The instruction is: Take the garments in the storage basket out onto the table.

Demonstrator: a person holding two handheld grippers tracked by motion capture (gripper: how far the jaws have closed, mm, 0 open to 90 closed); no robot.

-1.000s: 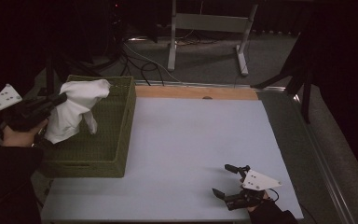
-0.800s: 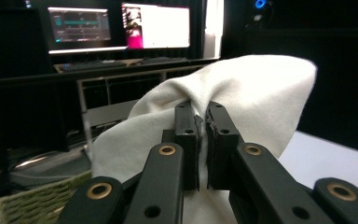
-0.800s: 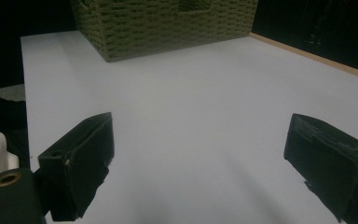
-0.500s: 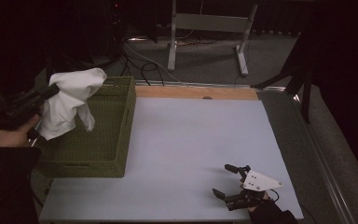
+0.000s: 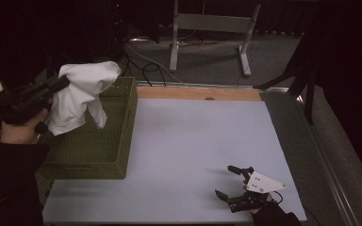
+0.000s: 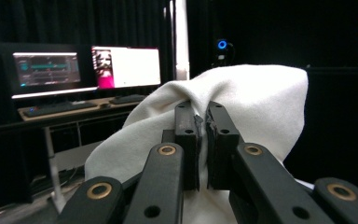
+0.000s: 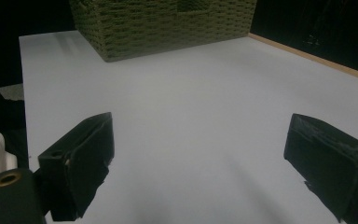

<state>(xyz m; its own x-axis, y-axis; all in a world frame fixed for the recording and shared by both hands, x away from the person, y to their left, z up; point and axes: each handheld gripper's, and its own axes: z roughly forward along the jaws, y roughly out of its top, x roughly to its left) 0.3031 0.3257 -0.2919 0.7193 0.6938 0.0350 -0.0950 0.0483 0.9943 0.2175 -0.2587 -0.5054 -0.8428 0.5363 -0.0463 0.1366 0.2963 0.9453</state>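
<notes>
A soft white cloth (image 5: 81, 96), matt and lightly creased, is pinched between the matt black plastic jaws of the left gripper (image 6: 203, 120), whose arms are fitted with brass-coloured rivets. The basket (image 5: 104, 141) at the left is woven from rough olive-green wicker. The table (image 5: 198, 141) is covered in a smooth, matt, pale surface, edged at the far side by a strip of bare wood (image 5: 198, 92). The pads of the right gripper (image 7: 200, 154) are seen as dull, scuffed black.
</notes>
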